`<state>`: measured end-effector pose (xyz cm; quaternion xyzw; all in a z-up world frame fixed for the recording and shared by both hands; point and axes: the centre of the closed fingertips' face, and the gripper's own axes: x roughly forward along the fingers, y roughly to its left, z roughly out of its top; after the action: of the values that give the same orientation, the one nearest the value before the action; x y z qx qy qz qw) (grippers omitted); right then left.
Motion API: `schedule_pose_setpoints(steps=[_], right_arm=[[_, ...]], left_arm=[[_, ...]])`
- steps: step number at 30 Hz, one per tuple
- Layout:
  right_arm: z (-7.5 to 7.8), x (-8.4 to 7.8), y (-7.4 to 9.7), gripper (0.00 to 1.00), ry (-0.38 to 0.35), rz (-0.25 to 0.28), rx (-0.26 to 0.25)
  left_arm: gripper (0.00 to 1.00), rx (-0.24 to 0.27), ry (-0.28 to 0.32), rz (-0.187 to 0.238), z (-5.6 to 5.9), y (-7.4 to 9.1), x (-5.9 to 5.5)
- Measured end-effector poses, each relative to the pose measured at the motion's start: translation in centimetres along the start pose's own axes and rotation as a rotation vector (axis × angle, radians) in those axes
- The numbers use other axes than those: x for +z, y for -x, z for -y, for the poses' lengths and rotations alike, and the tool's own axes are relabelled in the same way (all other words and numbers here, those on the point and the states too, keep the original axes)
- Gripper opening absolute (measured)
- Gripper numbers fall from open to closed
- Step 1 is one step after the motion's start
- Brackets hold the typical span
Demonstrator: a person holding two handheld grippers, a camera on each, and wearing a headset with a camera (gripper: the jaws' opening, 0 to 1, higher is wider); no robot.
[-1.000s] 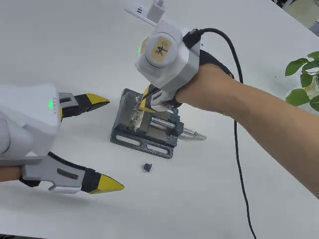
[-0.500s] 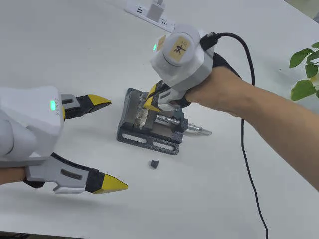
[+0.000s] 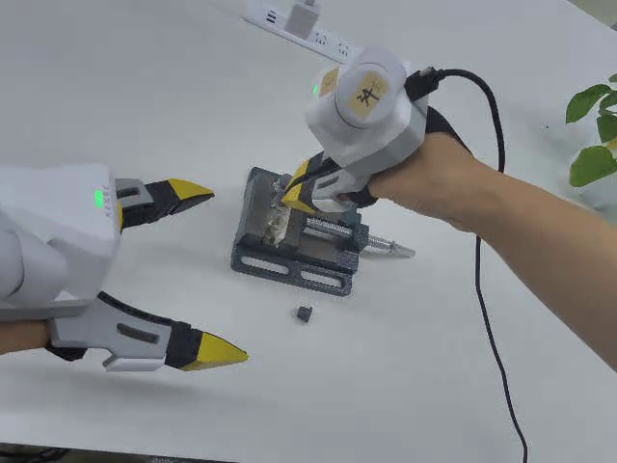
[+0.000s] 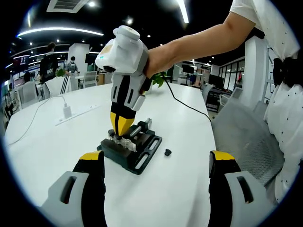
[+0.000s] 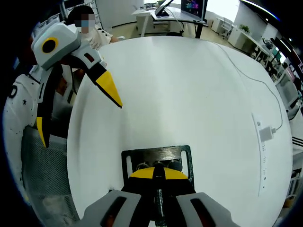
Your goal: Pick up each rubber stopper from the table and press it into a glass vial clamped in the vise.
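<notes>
A dark metal vise [image 3: 294,253] sits mid-table with glass vials [image 5: 142,166] clamped in its jaws. My right gripper [image 3: 297,198] is shut, its yellow tips pointing down onto the vial tops [image 4: 118,134]. The tips hide whatever lies beneath them. One small black rubber stopper [image 3: 305,313] lies loose on the table just in front of the vise, also visible as a stopper [image 4: 167,152] in the left gripper view. My left gripper [image 3: 209,275] hovers open to the left of the vise, nothing between its fingers [image 4: 90,163].
A white power strip [image 3: 304,24] with a plugged charger lies at the table's far edge. A black cable [image 3: 482,289] trails from the right gripper along the arm. Green plant leaves [image 3: 593,135] stand at the right edge.
The camera has shifted, so the vise appears further right. The right gripper stays on the vial tops. The left gripper holds its place, still open.
</notes>
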<state>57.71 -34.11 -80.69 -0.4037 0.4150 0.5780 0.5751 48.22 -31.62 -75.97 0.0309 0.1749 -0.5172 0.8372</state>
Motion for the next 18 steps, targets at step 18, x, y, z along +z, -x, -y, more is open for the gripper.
schedule_pose_setpoints(steps=[18], right_arm=[[0.01,-0.31,0.6,0.04,-0.031,0.032,-0.021]], left_arm=[[0.9,-0.002,-0.005,-0.007,0.14,0.15,0.19]])
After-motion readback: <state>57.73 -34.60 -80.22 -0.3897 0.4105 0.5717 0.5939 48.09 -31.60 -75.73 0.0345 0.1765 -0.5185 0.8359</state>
